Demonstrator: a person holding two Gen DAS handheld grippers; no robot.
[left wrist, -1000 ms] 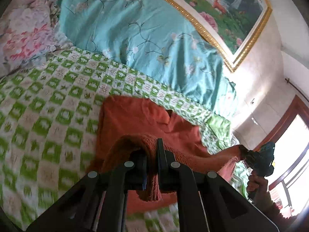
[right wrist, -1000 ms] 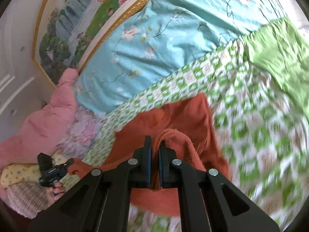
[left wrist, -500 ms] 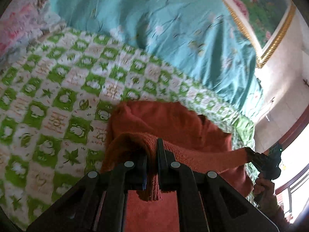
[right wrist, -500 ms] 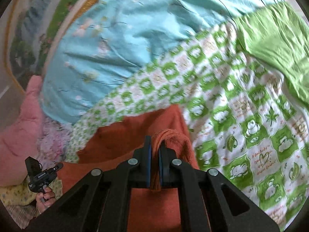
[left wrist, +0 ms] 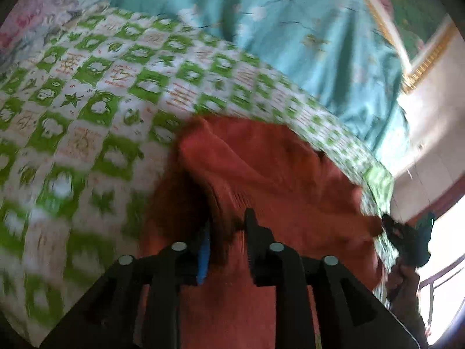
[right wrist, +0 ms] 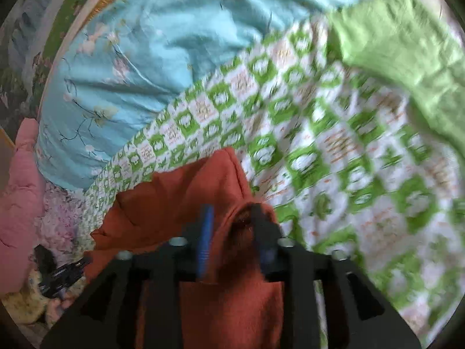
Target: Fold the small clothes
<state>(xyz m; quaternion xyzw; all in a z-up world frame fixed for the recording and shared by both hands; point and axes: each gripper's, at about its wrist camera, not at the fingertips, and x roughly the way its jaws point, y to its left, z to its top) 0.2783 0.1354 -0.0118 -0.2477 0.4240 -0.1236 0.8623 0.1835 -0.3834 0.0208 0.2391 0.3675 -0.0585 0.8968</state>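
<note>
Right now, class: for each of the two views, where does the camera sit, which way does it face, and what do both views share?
Left wrist: on the left gripper, looking down its fingers at the rust sweater; the right gripper shows far right.
Right wrist: on the right gripper, facing the same sweater; the left gripper shows lower left.
Shared: sweater, green checked bedspread, teal quilt.

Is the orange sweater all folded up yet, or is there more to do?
Not yet. One fold looks done: the orange sweater lies doubled over on the green checked blanket. Right now the left tongs and right tongs have just been opening, letting go of the knit between them. It still looks wide and rumpled, so more folds probably remain.
</note>
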